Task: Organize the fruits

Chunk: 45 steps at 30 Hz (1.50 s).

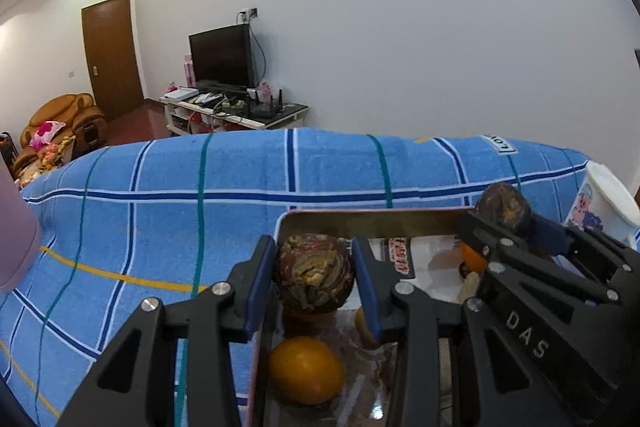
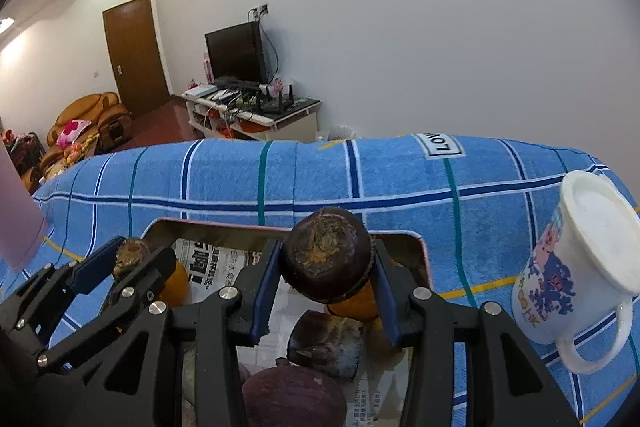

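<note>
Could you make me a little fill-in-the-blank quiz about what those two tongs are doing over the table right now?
1. Each pair of tongs, left tongs and right tongs, grips a dark ____ fruit.
2. Both hover over a metal tray lined with ____.
3. The table wears a checked ____ cloth.
4. A white ____ stands right of the tray.

Answers: brown; newspaper; blue; mug
</note>
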Available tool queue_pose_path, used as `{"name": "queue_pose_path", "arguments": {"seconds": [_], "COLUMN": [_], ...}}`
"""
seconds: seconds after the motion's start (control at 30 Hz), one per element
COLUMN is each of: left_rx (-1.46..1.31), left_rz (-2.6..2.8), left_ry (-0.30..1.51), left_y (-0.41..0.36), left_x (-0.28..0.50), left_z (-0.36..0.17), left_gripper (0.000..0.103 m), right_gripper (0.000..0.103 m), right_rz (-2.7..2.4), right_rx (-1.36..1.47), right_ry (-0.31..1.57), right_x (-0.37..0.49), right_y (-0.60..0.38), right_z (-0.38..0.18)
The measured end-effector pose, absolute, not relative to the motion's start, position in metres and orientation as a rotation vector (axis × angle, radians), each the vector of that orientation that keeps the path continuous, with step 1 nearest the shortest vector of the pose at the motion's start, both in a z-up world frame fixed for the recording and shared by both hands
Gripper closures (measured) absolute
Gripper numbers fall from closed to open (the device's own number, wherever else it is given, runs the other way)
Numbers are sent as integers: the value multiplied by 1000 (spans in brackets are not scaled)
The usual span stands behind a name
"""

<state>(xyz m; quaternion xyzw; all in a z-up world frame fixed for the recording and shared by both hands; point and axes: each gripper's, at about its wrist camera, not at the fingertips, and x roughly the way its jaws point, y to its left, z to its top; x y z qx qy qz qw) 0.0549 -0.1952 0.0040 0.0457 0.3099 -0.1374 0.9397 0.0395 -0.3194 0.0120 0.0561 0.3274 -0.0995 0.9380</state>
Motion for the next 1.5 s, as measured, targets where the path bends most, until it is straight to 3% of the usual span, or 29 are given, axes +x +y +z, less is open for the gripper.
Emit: {"name": "queue_pose_path", "arguments": {"seconds": [0.23,0.37,0.4,0.43,0.5,0.63,0.93,1.03,1.5], "left_rx": [115,119,123,133,137,156,107,106,110], "left_rz": [-245,-212,-196,-185,-182,-139,-131,-133,-135], "left_ry": [628,561,537,512,459,378,467,463,375], "left_y": [-198,-197,-196,-196,-193,-185,-163,-163,-148], "left_x": [51,34,29,24,12,-7,-12,-17,-64], "left_z": [4,9,11,14,20,29,18,17,22], "left_gripper": [61,54,46,27,0,0,0,0,0], "right_gripper": [56,57,56,50,41,39,39,32,31], "right_rz": [-154,-3,36,74,149,188,-152,-235,-319], "right_rx": [124,301,347,394,460,440,182,183,116], "right_ry": [679,664,656,647,626,585,457,403,220], "right_x": [42,39,38,38,37,29,-28,-48,-120], "right_y": [-318,-339,-343,-347,-349,-336,-314,-311,-303], "right_z": [10,4,3,2,1,7,27,28,39]}}
